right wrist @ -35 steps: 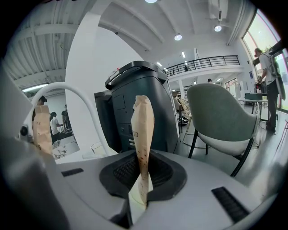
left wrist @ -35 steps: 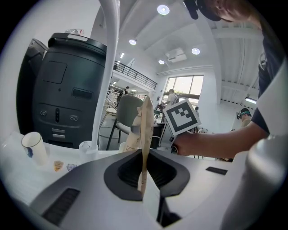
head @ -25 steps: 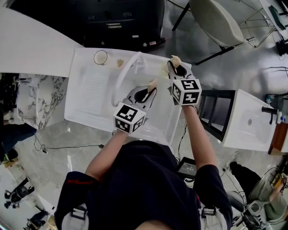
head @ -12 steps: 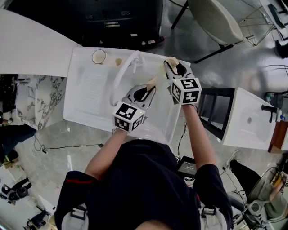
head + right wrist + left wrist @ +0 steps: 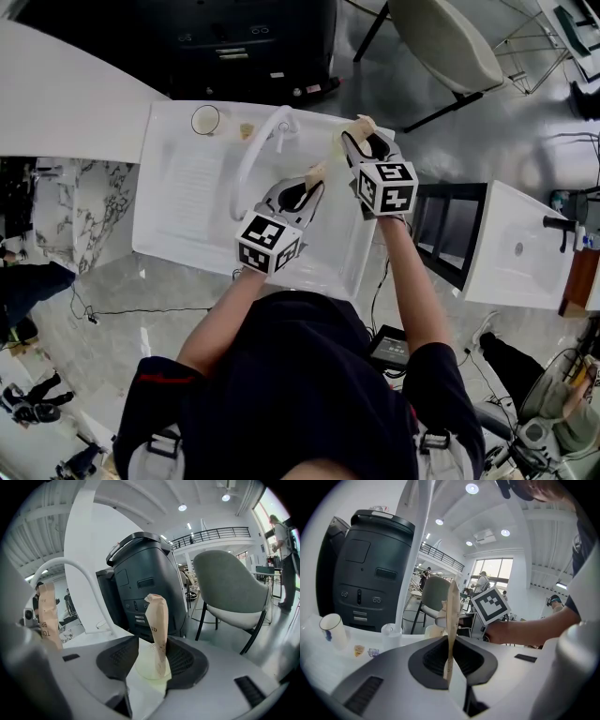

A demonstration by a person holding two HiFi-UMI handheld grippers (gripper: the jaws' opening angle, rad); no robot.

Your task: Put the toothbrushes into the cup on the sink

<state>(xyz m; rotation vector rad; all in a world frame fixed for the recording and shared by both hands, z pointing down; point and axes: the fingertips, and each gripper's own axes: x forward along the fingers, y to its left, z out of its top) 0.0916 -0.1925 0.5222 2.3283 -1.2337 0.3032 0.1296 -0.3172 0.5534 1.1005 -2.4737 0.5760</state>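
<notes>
My right gripper (image 5: 362,134) hangs over the sink's back right corner, jaws opening. Between them a tan paper-wrapped toothbrush (image 5: 158,625) stands upright in a cream cup (image 5: 149,667), and the pads are clear of it. In the head view that cup (image 5: 343,142) is mostly hidden by the gripper. My left gripper (image 5: 314,180) is shut on a second paper-wrapped toothbrush (image 5: 451,620), held upright just left of the right gripper. That brush also shows at the left of the right gripper view (image 5: 48,616).
A curved white faucet (image 5: 255,155) arches over the white sink (image 5: 187,197). A white cup (image 5: 205,119) and small packets (image 5: 358,649) sit on the back left ledge. A dark machine (image 5: 253,42) and a grey chair (image 5: 445,42) stand behind; another basin (image 5: 520,248) is to the right.
The right gripper's jaws have spread apart around the wrapped toothbrush, letting it go. Both hands have otherwise barely shifted.
</notes>
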